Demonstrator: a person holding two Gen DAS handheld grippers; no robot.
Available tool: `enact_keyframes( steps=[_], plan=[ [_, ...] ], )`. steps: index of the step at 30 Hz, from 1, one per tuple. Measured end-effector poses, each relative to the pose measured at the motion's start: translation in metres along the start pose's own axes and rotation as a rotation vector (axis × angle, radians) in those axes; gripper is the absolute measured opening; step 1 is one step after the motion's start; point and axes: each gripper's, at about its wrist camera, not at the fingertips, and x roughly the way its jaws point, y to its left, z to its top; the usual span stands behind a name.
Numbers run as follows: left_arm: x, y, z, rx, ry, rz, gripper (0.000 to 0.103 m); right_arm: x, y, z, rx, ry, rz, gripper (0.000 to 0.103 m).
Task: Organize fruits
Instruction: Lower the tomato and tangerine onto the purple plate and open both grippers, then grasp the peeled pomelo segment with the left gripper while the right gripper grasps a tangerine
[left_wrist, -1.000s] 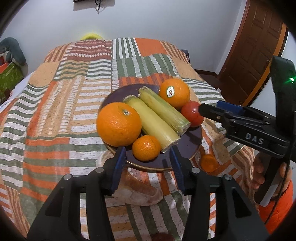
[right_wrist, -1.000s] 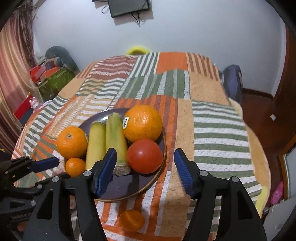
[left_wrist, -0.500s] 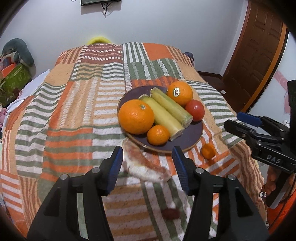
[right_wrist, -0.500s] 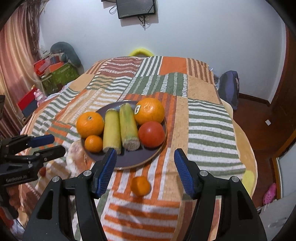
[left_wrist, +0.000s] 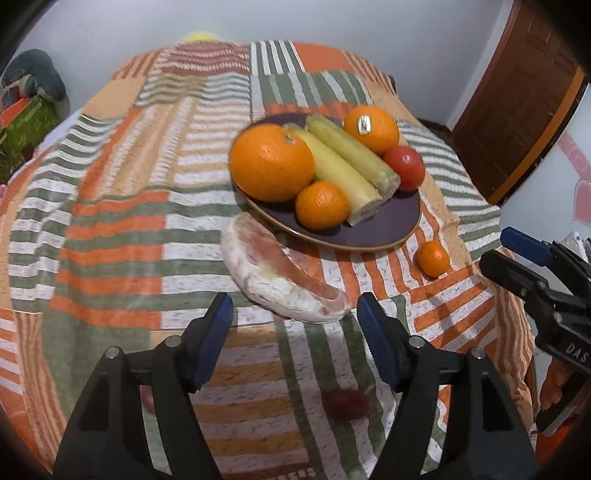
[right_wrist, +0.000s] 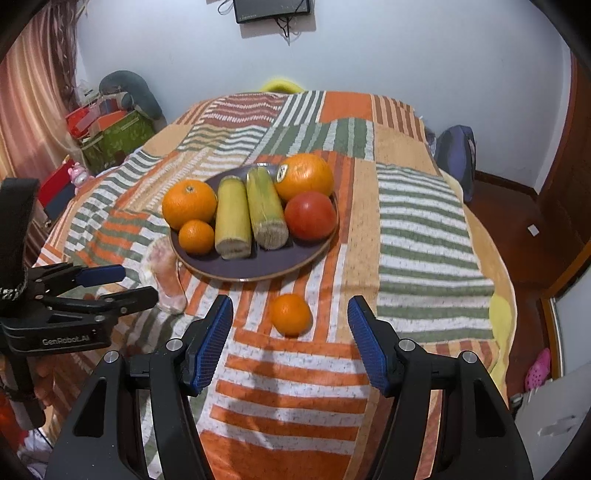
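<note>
A dark plate (left_wrist: 384, 229) (right_wrist: 266, 262) holds two oranges, a small mandarin, two corn cobs and a tomato (right_wrist: 310, 215). A loose mandarin (right_wrist: 290, 314) (left_wrist: 433, 258) lies on the striped cloth in front of the plate. A wrapped pinkish slice (left_wrist: 284, 284) (right_wrist: 166, 280) lies against the plate's near left edge. A dark red fruit (left_wrist: 345, 403) lies near the cloth's front. My left gripper (left_wrist: 293, 341) is open and empty, just short of the wrapped slice. My right gripper (right_wrist: 290, 341) is open and empty, just short of the loose mandarin.
The table is covered by an orange, green and white striped cloth (right_wrist: 424, 221). Boxes and bags (right_wrist: 110, 129) stand on the floor at far left. A wooden door (left_wrist: 517, 110) is at the right. Each gripper shows in the other's view, left (right_wrist: 96, 288) and right (left_wrist: 535, 266).
Both grippers have pulled back from the plate toward the table's front edge. The loose mandarin now sits between the right fingers' line; the wrapped slice now lies ahead of the left fingers.
</note>
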Motion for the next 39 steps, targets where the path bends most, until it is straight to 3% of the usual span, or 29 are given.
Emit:
enact_keyframes(
  steps=[5,7,12,17,25,28,31,39],
  plan=[
    [0.021,-0.001,0.003,-0.033,0.042,-0.014,0.070,0.015,-0.003,-0.008,0.011,0.036,0.008,0.061],
    [0.024,-0.005,0.005,-0.021,0.031,0.008,0.075,0.020,-0.003,-0.009,0.012,0.047,0.013,0.061],
    [0.031,-0.015,0.005,0.043,0.014,0.079,0.076,0.036,-0.001,-0.011,0.000,0.077,0.022,0.061],
    [0.022,-0.002,-0.002,0.057,0.010,0.052,0.067,0.051,-0.001,-0.012,0.011,0.108,0.041,0.061],
    [-0.001,0.037,-0.020,0.035,0.011,0.095,0.062,0.057,-0.003,-0.012,0.046,0.117,0.071,0.050],
    [-0.007,0.052,-0.020,-0.007,0.021,0.074,0.060,0.058,-0.001,-0.013,0.039,0.116,0.065,0.047],
    [-0.010,0.052,-0.014,-0.014,0.011,0.052,0.060,0.060,0.001,-0.012,0.030,0.116,0.052,0.040],
    [0.016,0.045,0.009,0.035,0.035,0.050,0.056,0.058,-0.002,-0.011,0.033,0.116,0.052,0.034]
  ],
)
